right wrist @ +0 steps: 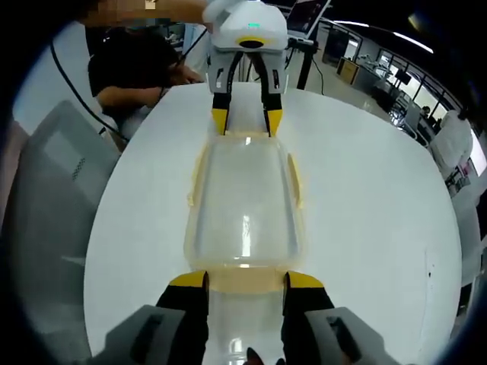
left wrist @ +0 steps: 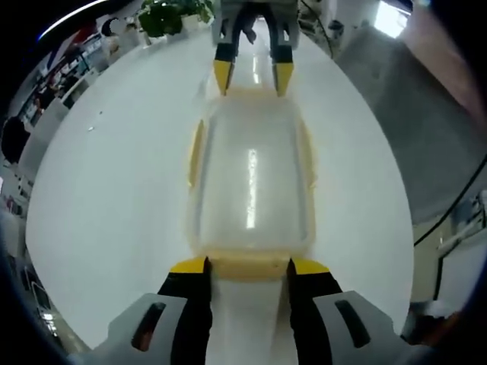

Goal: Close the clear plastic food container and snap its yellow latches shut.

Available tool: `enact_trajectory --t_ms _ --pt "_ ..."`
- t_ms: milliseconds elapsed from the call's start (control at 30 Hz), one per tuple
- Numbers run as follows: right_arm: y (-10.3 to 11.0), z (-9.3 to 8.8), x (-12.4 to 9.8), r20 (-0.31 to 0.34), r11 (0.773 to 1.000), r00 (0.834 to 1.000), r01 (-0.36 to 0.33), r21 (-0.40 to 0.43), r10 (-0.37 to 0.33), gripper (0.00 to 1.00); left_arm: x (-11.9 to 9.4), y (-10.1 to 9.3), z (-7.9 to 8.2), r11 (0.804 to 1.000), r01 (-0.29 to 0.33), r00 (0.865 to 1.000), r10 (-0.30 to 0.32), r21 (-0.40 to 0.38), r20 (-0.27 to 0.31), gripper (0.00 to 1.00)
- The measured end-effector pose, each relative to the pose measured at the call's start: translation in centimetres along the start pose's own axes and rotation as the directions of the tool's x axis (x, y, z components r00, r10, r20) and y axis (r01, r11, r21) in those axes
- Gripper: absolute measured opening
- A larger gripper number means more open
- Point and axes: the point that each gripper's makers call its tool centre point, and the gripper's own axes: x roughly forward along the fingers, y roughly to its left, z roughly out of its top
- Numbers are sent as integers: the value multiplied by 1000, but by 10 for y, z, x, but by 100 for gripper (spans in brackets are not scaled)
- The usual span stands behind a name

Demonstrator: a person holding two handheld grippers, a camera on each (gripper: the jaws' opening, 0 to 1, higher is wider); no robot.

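Now we see the clear container (left wrist: 251, 179) lying lengthwise on the white table (left wrist: 114, 190), its lid on top, directly ahead of both grippers and between them. In the left gripper view, our left gripper (left wrist: 249, 268) has its yellow-tipped jaws set apart, one on either side of the near end latch (left wrist: 247, 266), tips right at the container's near edge. We cannot tell whether the tips press on the latch or only flank it. At the far end, the right gripper (left wrist: 253, 76) faces us, its two jaws likewise spread, tips at the far rim of the lid. Yellow latches also run along the two long sides (left wrist: 195, 152).

In the right gripper view the arrangement is mirrored: the right gripper (right wrist: 246, 281) straddles the near end latch (right wrist: 245, 280) with jaws parted, and the left gripper (right wrist: 246, 120) sits at the opposite end, jaws parted, tips at the lid's edge. A side latch (right wrist: 294, 179) stands slightly out from the container wall.

Beyond the table, a person in dark clothing (right wrist: 137, 72) sits at the far side, and a potted plant (left wrist: 171, 15) stands at the table's edge.
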Motion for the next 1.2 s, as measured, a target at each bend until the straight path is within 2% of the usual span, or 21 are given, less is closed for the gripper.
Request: enact_trajectory --t_ms 600,1200 --pt "1 7 -12 22 1000 1000 11 -15 -11 35 -21 -2 8 1000 -13 1000 13 -5 0 37" --pt "-1 10 -36 54 999 997 48 -23 -46 35 -45 1 30 998 -54 998 54 34 -13 37"
